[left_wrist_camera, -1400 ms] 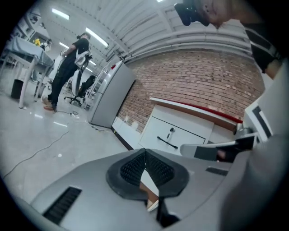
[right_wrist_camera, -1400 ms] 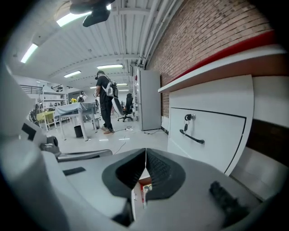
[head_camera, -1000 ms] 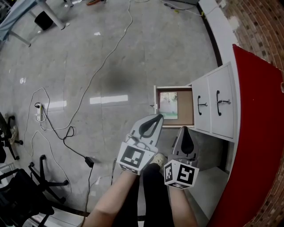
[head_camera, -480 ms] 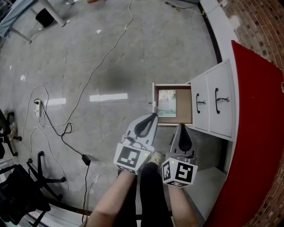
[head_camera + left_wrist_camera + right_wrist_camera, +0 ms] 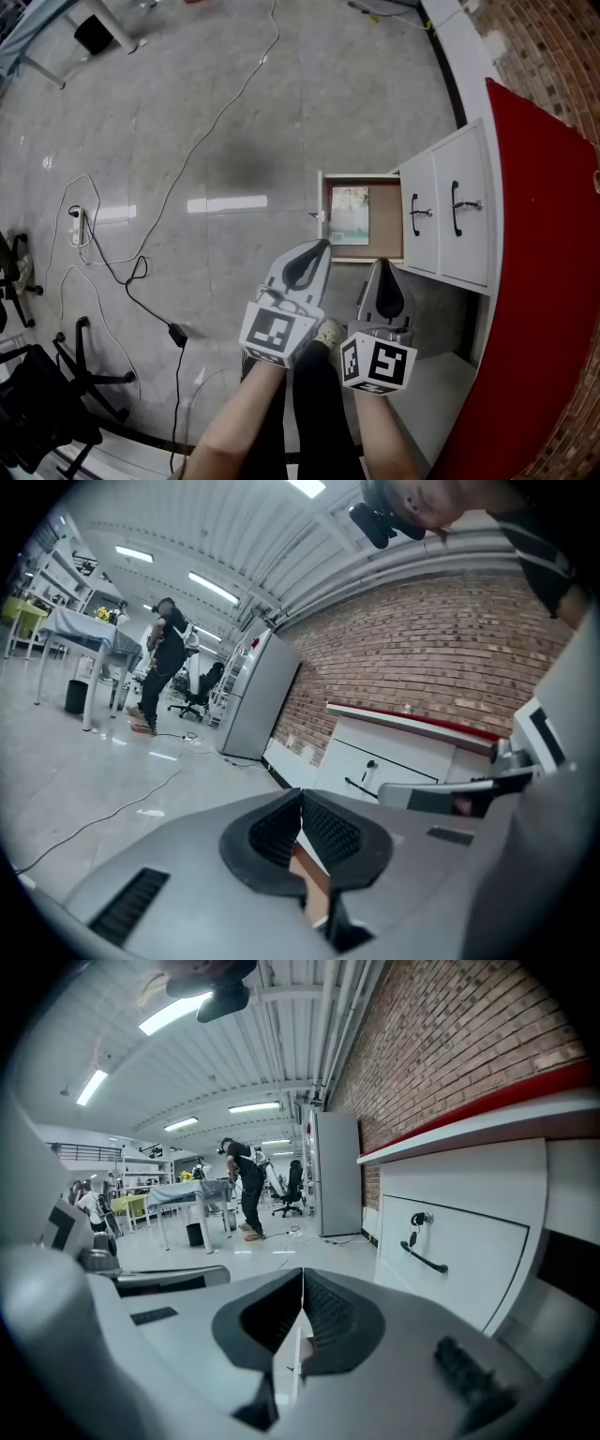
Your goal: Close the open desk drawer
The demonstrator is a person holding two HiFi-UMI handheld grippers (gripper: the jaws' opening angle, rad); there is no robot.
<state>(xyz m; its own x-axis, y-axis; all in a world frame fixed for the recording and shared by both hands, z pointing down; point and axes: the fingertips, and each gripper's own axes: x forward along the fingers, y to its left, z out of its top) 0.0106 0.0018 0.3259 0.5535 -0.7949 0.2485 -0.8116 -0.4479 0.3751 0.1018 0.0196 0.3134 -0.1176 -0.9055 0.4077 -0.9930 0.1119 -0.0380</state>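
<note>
The open drawer (image 5: 386, 221) sticks out to the left from a white cabinet (image 5: 473, 246) under the red desk top (image 5: 544, 281). It has a wooden bottom, a printed sheet (image 5: 350, 214) inside and a white front panel (image 5: 321, 212). Two closed drawer fronts with black handles (image 5: 413, 215) sit beside it. My left gripper (image 5: 323, 246) is shut and empty, its tips just below the drawer's front corner. My right gripper (image 5: 384, 265) is shut and empty too, just below the drawer's side. Pads meet in the left gripper view (image 5: 302, 795) and the right gripper view (image 5: 302, 1275).
Cables (image 5: 187, 178) and a power strip (image 5: 79, 230) lie on the grey floor to the left. Black office chairs (image 5: 47, 394) stand at the lower left. The person's foot (image 5: 328, 333) is below the grippers. A person (image 5: 167, 649) stands far off by a table.
Both grippers stay in about the same place, still shut. The drawer stands out equally far; only the head view has shifted slightly.
</note>
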